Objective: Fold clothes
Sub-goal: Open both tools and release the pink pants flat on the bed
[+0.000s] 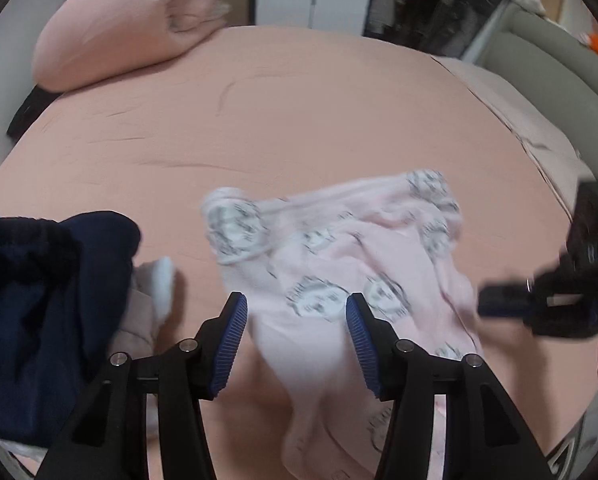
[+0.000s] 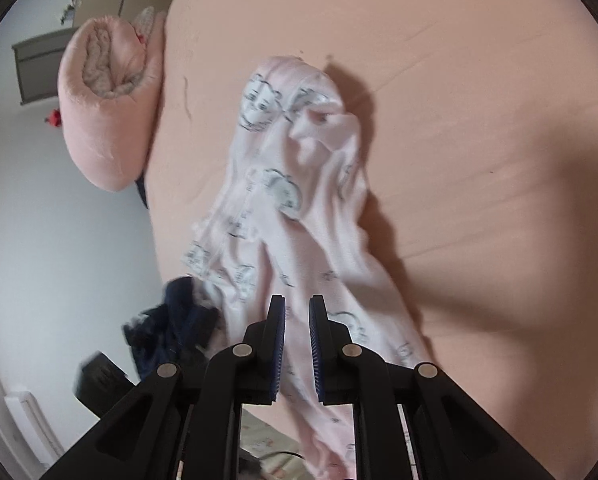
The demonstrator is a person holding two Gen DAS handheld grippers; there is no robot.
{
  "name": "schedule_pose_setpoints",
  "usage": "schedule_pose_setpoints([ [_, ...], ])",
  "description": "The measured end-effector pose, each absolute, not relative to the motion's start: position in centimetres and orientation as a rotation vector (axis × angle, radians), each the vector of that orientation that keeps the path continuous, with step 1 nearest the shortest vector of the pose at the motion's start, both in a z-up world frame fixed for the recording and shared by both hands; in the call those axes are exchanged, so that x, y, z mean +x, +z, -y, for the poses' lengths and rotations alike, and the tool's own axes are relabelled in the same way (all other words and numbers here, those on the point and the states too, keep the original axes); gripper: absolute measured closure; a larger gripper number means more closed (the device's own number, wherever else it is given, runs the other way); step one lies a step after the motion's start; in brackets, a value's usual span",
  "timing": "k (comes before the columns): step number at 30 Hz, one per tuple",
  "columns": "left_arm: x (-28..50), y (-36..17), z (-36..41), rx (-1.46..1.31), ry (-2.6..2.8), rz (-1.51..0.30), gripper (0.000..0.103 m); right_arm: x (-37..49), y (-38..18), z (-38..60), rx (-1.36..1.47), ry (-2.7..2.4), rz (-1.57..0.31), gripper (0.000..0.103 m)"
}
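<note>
A pale pink garment (image 1: pixel 339 248) printed with grey cartoon faces lies crumpled on the pink bed sheet (image 1: pixel 299 100). My left gripper (image 1: pixel 297 304) hovers over its near end with the blue pads wide apart and not pressing on the cloth: open. At the right edge of the left wrist view, my right gripper (image 1: pixel 487 300) reaches the garment's side. In the right wrist view the garment (image 2: pixel 283 200) stretches away as a long bunched strip. Its near part runs through the narrow gap of my right gripper (image 2: pixel 297 306), which is shut on it.
A dark navy garment (image 1: pixel 39 300) is heaped at the left, with a pale grey-white cloth (image 1: pixel 159 280) beside it. A rolled pink duvet (image 1: pixel 111 36) sits at the far left corner of the bed. A grey padded frame (image 1: pixel 559 80) borders the bed's right side.
</note>
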State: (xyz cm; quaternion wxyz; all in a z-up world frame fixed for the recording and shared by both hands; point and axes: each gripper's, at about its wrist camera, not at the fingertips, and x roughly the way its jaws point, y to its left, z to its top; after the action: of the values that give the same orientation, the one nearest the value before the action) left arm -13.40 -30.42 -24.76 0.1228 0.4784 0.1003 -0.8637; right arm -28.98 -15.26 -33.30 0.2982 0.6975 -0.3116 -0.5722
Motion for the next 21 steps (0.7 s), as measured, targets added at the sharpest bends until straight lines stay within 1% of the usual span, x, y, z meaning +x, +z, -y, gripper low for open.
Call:
schedule_pose_setpoints([
  [4, -15.2, -26.5, 30.3, 1.456, -2.47, -0.073, 0.053, -28.4, -33.3, 15.1, 1.851, -1.509, 0.801, 0.091],
  [5, -15.5, -27.1, 30.4, 1.464, -2.437, -0.032, 0.053, -28.3, -33.4, 15.2, 1.862, -1.509, 0.778, 0.089],
  [6, -15.7, -27.6, 30.8, 1.461, -2.401, -0.01, 0.053, -28.1, -33.5, 15.3, 1.876, -1.512, 0.749, 0.087],
  [8, -16.1, -28.0, 32.0, 1.449, -2.345, -0.03, 0.053, -27.7, -33.6, 15.7, 1.9, -1.524, 0.696, 0.072],
  [10, -16.2, -27.8, 32.6, 1.419, -2.311, -0.022, 0.053, -27.5, -33.4, 15.9, 1.911, -1.54, 0.642, 0.068],
  [13, -15.9, -27.0, 32.4, 1.381, -2.292, 0.052, 0.053, -27.4, -32.3, 16.0, 1.887, -1.561, 0.575, 0.068],
  [14, -15.7, -26.6, 32.1, 1.394, -2.302, 0.065, 0.053, -27.4, -31.7, 16.0, 1.867, -1.565, 0.559, 0.065],
  [15, -15.5, -26.3, 31.7, 1.41, -2.313, 0.077, 0.053, -27.3, -31.1, 16.1, 1.846, -1.569, 0.542, 0.062],
  [17, -14.2, -25.2, 30.8, 1.408, -2.345, 0.098, 0.052, -26.9, -29.5, 16.1, 1.808, -1.598, 0.495, 0.046],
  [19, -13.6, -24.0, 29.6, 1.393, -2.378, 0.124, 0.041, -26.5, -28.0, 16.0, 1.769, -1.632, 0.444, 0.043],
  [20, -12.9, -23.3, 28.9, 1.374, -2.393, 0.137, 0.033, -26.3, -27.2, 16.0, 1.749, -1.649, 0.418, 0.043],
  [21, -12.2, -22.6, 28.2, 1.362, -2.408, 0.146, 0.03, -26.1, -26.4, 15.8, 1.732, -1.666, 0.399, 0.043],
])
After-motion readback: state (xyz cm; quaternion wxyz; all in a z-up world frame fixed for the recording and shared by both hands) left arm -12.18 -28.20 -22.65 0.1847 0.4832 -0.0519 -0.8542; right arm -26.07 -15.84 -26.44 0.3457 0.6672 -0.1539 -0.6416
